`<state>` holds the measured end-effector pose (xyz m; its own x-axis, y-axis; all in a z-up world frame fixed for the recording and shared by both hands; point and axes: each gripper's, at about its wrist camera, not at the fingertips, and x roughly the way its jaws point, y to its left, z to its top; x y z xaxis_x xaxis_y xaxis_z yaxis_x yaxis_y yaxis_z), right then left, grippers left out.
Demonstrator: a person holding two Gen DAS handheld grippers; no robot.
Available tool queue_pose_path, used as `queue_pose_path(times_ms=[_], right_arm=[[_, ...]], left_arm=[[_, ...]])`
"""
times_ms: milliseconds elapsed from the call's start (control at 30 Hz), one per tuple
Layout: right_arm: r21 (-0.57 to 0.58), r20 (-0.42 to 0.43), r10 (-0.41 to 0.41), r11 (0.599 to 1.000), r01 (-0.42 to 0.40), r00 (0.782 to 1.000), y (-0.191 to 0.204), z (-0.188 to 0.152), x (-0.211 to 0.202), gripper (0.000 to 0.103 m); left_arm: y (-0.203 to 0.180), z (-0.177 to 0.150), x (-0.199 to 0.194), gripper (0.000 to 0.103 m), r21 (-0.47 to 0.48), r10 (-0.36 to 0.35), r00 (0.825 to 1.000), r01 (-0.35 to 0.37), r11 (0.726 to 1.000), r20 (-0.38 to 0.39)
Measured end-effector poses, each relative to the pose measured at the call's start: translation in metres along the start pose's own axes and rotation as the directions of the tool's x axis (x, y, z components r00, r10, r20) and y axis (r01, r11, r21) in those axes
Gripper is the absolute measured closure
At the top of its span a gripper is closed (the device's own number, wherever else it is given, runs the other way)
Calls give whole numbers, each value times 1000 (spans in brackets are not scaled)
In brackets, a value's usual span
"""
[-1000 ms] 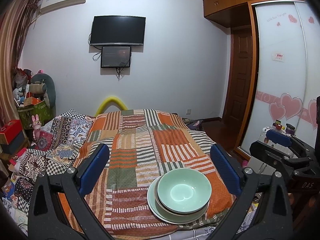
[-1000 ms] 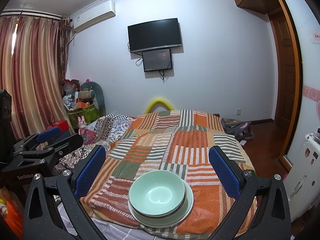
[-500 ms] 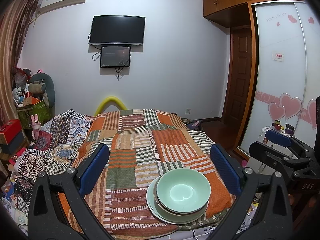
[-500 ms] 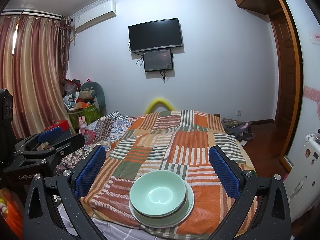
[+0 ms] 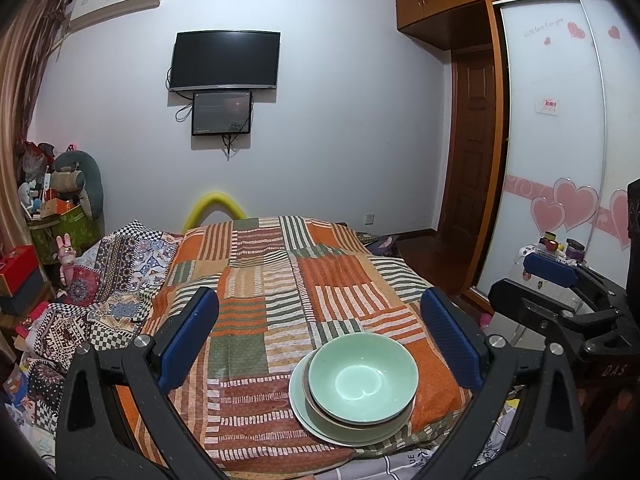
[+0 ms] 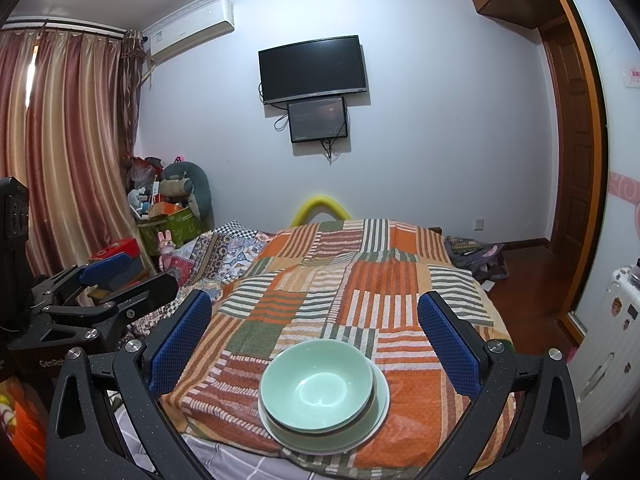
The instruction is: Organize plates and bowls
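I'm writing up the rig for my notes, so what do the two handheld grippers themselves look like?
The left gripper and the right gripper look alike: a black, faintly speckled frame with triangular cut-outs and silver screws, carrying two long jaws faced with textured blue pads. Seen from the other camera, the left gripper's side bears white lettering starting "GenRob", and the right gripper's reads "DAS". No cables, hands or sleeves are visible.

left tool point(image 5: 320, 336): black speckled frame | blue textured pads | silver screws | right tool point(image 6: 316, 334): same
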<state>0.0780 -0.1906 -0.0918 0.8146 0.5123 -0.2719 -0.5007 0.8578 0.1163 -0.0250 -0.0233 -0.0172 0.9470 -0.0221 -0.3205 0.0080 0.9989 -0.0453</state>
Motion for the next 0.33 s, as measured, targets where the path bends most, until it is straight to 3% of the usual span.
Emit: queue_pose_path(times_ms=[333], right_arm=[[1, -4, 0, 1000, 0, 1000, 0, 0, 0, 0]], left_arm=[[3, 2, 0, 1, -15, 5, 1000, -5, 1000, 4]])
